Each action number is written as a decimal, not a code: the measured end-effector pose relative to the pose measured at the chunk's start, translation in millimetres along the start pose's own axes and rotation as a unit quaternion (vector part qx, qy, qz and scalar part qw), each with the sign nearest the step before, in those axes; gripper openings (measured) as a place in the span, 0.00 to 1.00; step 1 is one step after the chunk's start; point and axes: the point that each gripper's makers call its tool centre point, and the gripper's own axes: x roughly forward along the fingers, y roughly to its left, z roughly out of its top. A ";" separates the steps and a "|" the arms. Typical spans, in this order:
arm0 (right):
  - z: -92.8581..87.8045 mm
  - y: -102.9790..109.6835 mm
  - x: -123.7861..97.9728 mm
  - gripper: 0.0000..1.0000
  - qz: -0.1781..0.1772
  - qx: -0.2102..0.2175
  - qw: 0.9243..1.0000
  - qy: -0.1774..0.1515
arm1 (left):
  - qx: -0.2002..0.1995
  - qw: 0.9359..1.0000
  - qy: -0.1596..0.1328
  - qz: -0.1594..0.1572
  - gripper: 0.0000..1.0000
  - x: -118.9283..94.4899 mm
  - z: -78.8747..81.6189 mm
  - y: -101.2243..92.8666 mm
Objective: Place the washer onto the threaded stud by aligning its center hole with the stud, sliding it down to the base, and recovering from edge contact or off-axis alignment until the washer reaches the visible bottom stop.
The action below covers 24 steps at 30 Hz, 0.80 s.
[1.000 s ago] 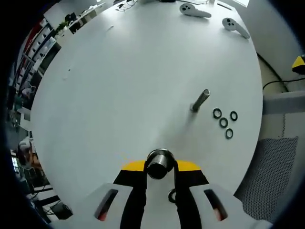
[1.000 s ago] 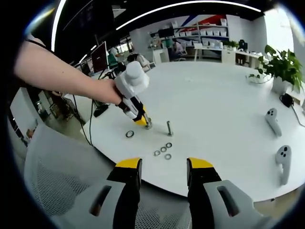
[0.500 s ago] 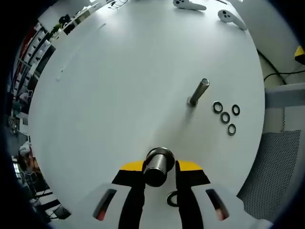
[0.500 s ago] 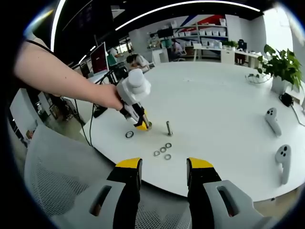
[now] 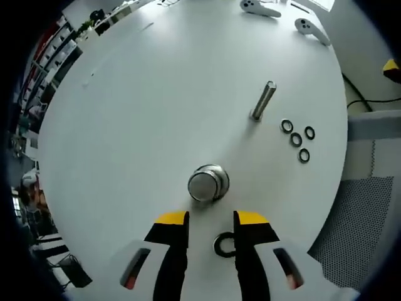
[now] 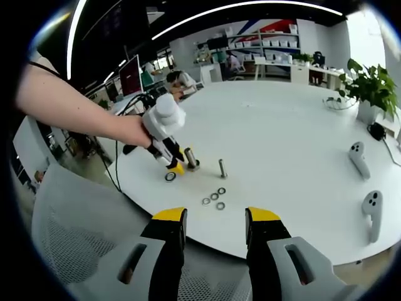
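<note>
Item 1, left gripper (image 5: pixel 211 221): jaws apart, nothing between them, tips just short of the wide metal stud (image 5: pixel 208 183). I also see it (image 6: pixel 173 167) from the right gripper view, low over the near-left edge of the white table (image 5: pixel 144 113).

Item 2, right gripper (image 6: pixel 214 216): jaws apart, empty, hanging off the near edge of the table, above a mesh chair (image 6: pixel 69 251).

Item 3, wide metal stud: upright and free-standing near that edge; no washer on it that I can see.

Item 4, loose washer (image 5: pixel 223 244): flat on the table beside the left gripper's right jaw, partly hidden by it.

Item 5, thin bolt (image 5: pixel 262 100): upright, further in from the edge, with four small washers (image 5: pixel 296 140) clustered just beside it.

Item 6, two white controllers (image 6: pixel 365 188): far right side of the table.

Step in hand, as I judge it: the stud stands ready and no washer is picked up yet. Next I would need one gripper to close on a washer's rim, lift it level, and centre its hole over a stud.
</note>
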 end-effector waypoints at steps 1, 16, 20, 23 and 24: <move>0.1 0.1 0.1 0.39 0.000 0.000 1.000 0.000 | -0.009 1.000 0.002 -0.004 0.28 -0.8 -3.6 -1.2; -1.7 0.8 -0.4 0.39 0.001 -0.006 1.000 0.005 | -0.016 0.999 0.029 -0.016 0.31 3.9 -36.2 -21.1; -1.6 0.8 -0.7 0.39 0.001 -0.005 1.000 0.004 | -0.029 0.999 0.022 -0.019 0.30 3.0 -34.2 -19.9; -1.9 1.2 -0.5 0.38 0.003 -0.007 1.000 0.006 | -0.021 0.999 0.025 -0.021 0.31 3.0 -34.9 -20.4; -1.8 1.2 -0.6 0.38 0.003 -0.006 1.000 0.006 | -0.020 0.999 0.026 -0.022 0.31 2.8 -35.0 -20.7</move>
